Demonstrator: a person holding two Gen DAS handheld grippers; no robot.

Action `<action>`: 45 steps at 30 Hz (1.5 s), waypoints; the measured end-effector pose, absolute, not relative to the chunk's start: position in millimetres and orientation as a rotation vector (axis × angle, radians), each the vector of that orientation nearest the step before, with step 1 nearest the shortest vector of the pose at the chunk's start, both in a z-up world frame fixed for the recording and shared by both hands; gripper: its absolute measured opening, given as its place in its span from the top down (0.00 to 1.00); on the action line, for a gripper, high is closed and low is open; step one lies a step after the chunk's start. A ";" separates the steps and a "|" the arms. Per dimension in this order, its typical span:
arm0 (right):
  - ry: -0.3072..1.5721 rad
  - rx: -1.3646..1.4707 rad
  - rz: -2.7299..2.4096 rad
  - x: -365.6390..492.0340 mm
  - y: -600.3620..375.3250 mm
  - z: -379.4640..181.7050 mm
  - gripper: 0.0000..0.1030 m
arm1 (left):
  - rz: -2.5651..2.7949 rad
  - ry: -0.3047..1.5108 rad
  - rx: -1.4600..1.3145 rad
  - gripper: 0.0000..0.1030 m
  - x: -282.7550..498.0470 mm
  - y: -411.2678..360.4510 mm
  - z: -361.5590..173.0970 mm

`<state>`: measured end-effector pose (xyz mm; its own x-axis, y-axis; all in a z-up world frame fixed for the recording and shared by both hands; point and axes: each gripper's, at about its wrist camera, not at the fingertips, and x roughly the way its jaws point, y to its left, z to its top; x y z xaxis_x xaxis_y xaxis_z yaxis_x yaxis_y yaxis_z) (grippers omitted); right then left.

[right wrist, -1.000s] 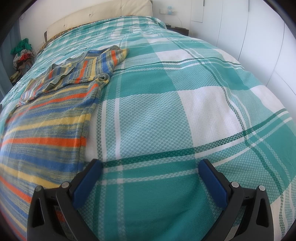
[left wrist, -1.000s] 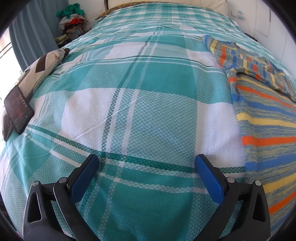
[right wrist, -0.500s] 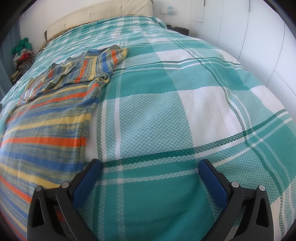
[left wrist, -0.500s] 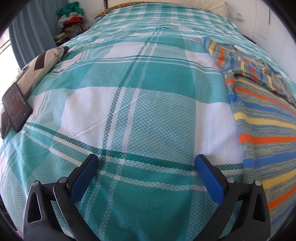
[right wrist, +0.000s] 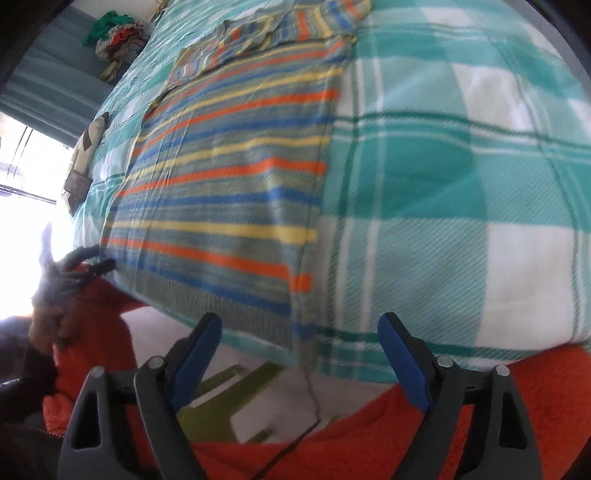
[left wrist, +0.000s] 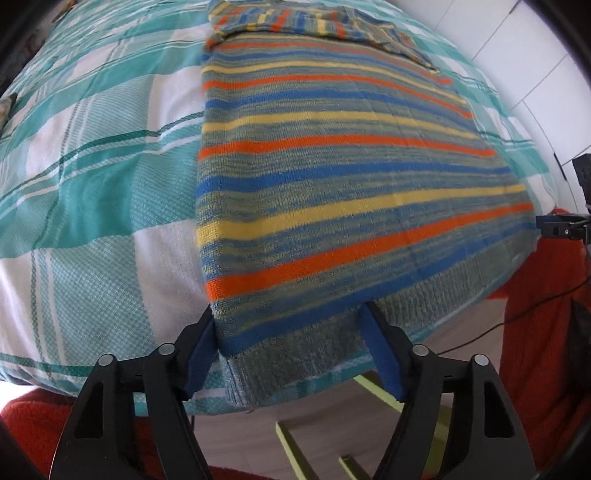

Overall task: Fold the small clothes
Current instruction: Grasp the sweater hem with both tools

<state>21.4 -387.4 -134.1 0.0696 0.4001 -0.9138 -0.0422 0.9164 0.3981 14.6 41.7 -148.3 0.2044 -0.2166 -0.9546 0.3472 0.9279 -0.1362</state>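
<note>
A knitted sweater with orange, blue and yellow stripes lies flat on the teal plaid bed cover, its ribbed hem hanging at the bed's near edge. My left gripper points down over the hem's left corner, jaws closing, with the corner between pads that do not press it. In the right wrist view the sweater fills the left half. My right gripper straddles the hem's right corner, jaws closing too, pads clear of the cloth. The sleeves lie folded across the far end.
A person's red fleece clothing fills the space below the bed edge. A yellow-green frame stands on the floor. A pillow and a phone lie on the bed's left side. A clothes pile sits in the far corner.
Both grippers swung from bare bed cover to the sweater's near hem and tipped downward. Both pairs of jaws have narrowed. The floor and red fleece have come into view.
</note>
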 end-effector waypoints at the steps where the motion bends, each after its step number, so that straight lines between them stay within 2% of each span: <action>1: 1.503 0.302 0.330 20.9 -383.3 -143.8 0.34 | -0.381 1.315 0.139 0.54 13.8 37.0 -148.2; 2: 1.540 0.305 0.321 18.6 -379.5 -152.9 0.43 | -0.371 1.326 0.152 0.71 13.6 34.1 -147.5; 3: 1.570 0.314 0.319 17.8 -378.0 -158.5 0.69 | -0.370 1.345 0.151 0.94 13.7 32.4 -146.8; 4: 1.585 0.334 0.330 15.3 -377.1 -159.7 0.96 | -0.373 1.354 0.142 0.95 13.5 31.1 -145.4; 6: 1.556 0.387 0.360 14.5 -381.9 -150.3 0.95 | -0.382 1.361 0.099 0.96 15.4 33.8 -138.6; 10: 1.395 0.561 0.379 33.2 -407.5 -118.2 0.95 | -0.443 1.328 -0.178 0.96 51.1 53.0 -110.9; 13: 1.261 0.592 0.355 74.1 -423.3 -99.2 0.95 | -0.446 1.243 -0.289 0.96 105.6 57.3 -88.5; 19: 1.064 0.629 0.245 204.1 -437.1 -92.4 0.95 | -0.376 1.095 -0.328 0.96 245.6 58.5 -68.8; 26: 1.055 0.628 0.154 328.3 -447.9 -110.7 0.95 | -0.307 1.101 -0.367 0.96 359.2 47.3 -87.2; 33: 1.075 0.630 0.117 386.5 -451.7 -147.7 0.95 | -0.246 1.114 -0.293 0.96 414.1 27.5 -113.7; 35: 1.053 0.656 0.114 395.5 -452.5 -153.3 0.95 | -0.232 1.104 -0.301 0.90 423.1 28.4 -115.0; 38: 0.953 0.710 0.093 391.3 -463.4 -141.8 0.85 | -0.251 1.066 -0.430 0.90 431.4 43.5 -107.0; 39: 0.910 0.725 0.086 387.9 -469.1 -134.0 0.77 | -0.256 1.047 -0.450 0.90 430.2 47.4 -102.0; 42: 0.878 0.691 0.137 380.8 -473.9 -109.8 0.75 | -0.277 1.013 -0.336 0.90 416.0 43.3 -87.8; 44: 0.940 0.602 0.218 377.0 -463.3 -100.1 0.76 | -0.284 1.015 -0.238 0.82 406.4 35.3 -87.3; 45: 0.977 0.553 0.252 375.6 -455.4 -98.7 0.76 | -0.269 1.016 -0.199 0.56 404.7 32.4 -89.5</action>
